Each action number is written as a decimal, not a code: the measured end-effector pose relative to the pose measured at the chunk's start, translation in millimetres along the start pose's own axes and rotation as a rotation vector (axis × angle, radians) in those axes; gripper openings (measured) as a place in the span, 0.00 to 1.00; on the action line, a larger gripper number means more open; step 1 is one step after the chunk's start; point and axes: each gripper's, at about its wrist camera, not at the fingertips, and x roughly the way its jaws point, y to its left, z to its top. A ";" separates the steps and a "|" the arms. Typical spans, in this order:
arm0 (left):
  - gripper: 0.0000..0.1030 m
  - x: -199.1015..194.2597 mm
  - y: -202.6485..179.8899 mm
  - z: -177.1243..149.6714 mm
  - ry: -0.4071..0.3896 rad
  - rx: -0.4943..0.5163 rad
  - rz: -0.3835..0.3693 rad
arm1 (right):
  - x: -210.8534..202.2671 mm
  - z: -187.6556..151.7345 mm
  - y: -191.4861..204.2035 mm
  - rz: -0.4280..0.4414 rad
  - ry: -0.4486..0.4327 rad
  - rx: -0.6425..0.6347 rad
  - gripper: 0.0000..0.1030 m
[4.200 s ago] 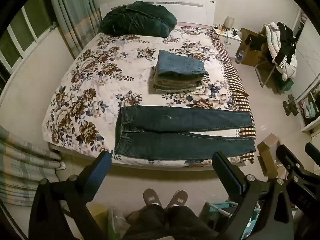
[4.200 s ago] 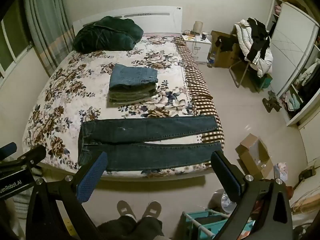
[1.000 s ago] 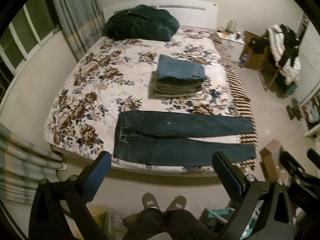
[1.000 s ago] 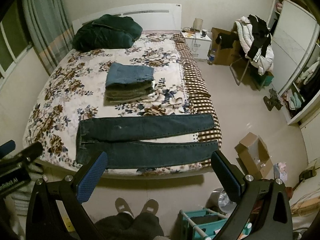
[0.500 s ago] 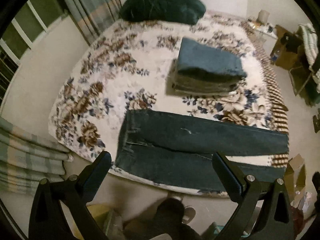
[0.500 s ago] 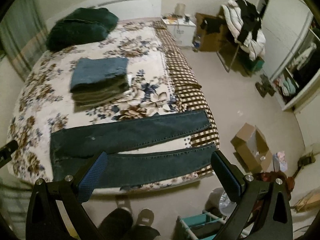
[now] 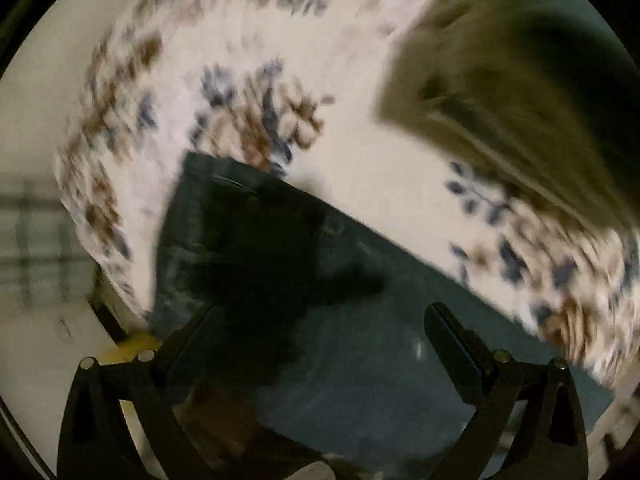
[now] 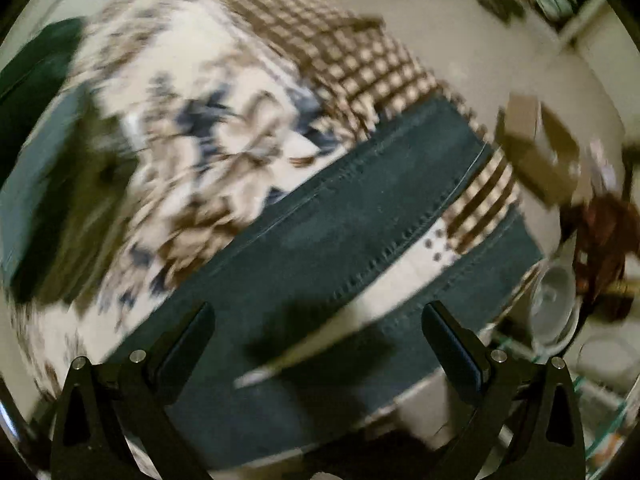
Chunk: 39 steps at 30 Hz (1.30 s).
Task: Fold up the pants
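Dark blue jeans [image 7: 360,340] lie flat across the near edge of the flowered bed. The left wrist view is blurred and shows the waist end [image 7: 208,208] close below my left gripper [image 7: 320,332], which is open and empty just above the fabric. The right wrist view shows the two leg ends [image 8: 380,208] near the checked bed edge. My right gripper [image 8: 320,328] is open and empty, close above the legs.
A stack of folded pants [image 7: 520,92] sits on the flowered bedspread [image 7: 360,80] beyond the jeans. A cardboard box [image 8: 536,148] and a pale round bin [image 8: 556,304] stand on the floor right of the bed. A striped curtain [image 7: 36,236] hangs at the left.
Both grippers have dropped fast from a high view of the whole bed to close above the jeans, left over the waist, right over the leg ends. Both stay open.
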 end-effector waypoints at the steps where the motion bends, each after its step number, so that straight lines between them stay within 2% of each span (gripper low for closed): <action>1: 1.00 19.8 1.1 11.9 0.038 -0.035 0.000 | 21.9 14.4 -0.4 -0.001 0.018 0.037 1.00; 5: 1.00 77.7 4.2 41.7 0.159 -0.150 -0.011 | 84.3 48.4 -9.3 -0.035 0.067 0.148 1.00; 9: 1.00 97.4 14.8 54.9 0.177 -0.234 -0.006 | 133.9 74.4 -13.4 -0.053 0.086 0.233 1.00; 11: 0.90 96.5 19.4 54.4 0.169 -0.264 -0.018 | 151.0 80.5 -13.2 -0.065 0.088 0.260 0.96; 12: 0.85 93.7 20.9 53.8 0.157 -0.270 -0.022 | 159.1 82.3 -12.4 -0.073 0.094 0.268 0.91; 13: 0.72 88.7 22.5 51.5 0.140 -0.273 -0.023 | 164.6 83.3 -11.4 -0.077 0.096 0.273 0.86; 14: 0.51 81.5 24.0 47.9 0.120 -0.267 -0.016 | 169.0 82.9 -10.6 -0.083 0.090 0.277 0.82; 15: 0.40 77.0 25.9 47.0 0.107 -0.263 -0.012 | 171.5 83.9 -8.8 -0.085 0.080 0.273 0.73; 16: 0.29 68.9 28.7 41.7 0.089 -0.260 -0.016 | 172.7 83.5 -8.0 -0.087 0.065 0.269 0.60; 17: 0.22 62.0 31.8 35.9 0.075 -0.258 -0.030 | 173.9 84.6 -9.1 -0.084 0.054 0.269 0.52; 19: 0.16 46.3 39.3 23.1 0.049 -0.253 -0.071 | 173.9 81.0 -9.8 -0.048 0.047 0.277 0.19; 20: 0.13 36.5 43.4 15.9 0.031 -0.246 -0.087 | 174.4 79.2 -10.0 -0.028 0.050 0.276 0.15; 23: 0.09 8.7 57.8 -9.6 -0.024 -0.230 -0.140 | 168.1 72.7 -12.9 0.017 0.028 0.255 0.09; 28: 0.09 -69.9 81.6 -70.5 -0.128 -0.221 -0.245 | 137.0 45.6 -28.9 0.113 -0.045 0.200 0.07; 30: 0.09 -90.3 88.5 -84.6 -0.156 -0.211 -0.278 | 116.9 29.4 -36.7 0.152 -0.071 0.194 0.07; 32: 0.09 -75.1 112.4 -70.5 -0.180 -0.196 -0.313 | 96.8 8.6 -46.6 0.195 -0.102 0.190 0.07; 33: 0.09 -80.9 121.2 -86.8 -0.190 -0.182 -0.322 | 86.5 7.7 -60.1 0.219 -0.116 0.189 0.07; 34: 0.09 -54.7 131.0 -79.1 -0.197 -0.170 -0.331 | 73.1 -4.4 -80.1 0.233 -0.127 0.182 0.07; 35: 0.08 -48.8 138.3 -90.3 -0.194 -0.165 -0.330 | 72.7 -18.6 -90.9 0.225 -0.134 0.167 0.07; 36: 0.08 -41.0 149.5 -105.6 -0.184 -0.162 -0.323 | 53.2 -34.2 -118.6 0.221 -0.131 0.162 0.07; 39: 0.08 -1.9 169.3 -150.1 -0.125 -0.142 -0.263 | 61.1 -77.9 -165.4 0.181 -0.091 0.162 0.07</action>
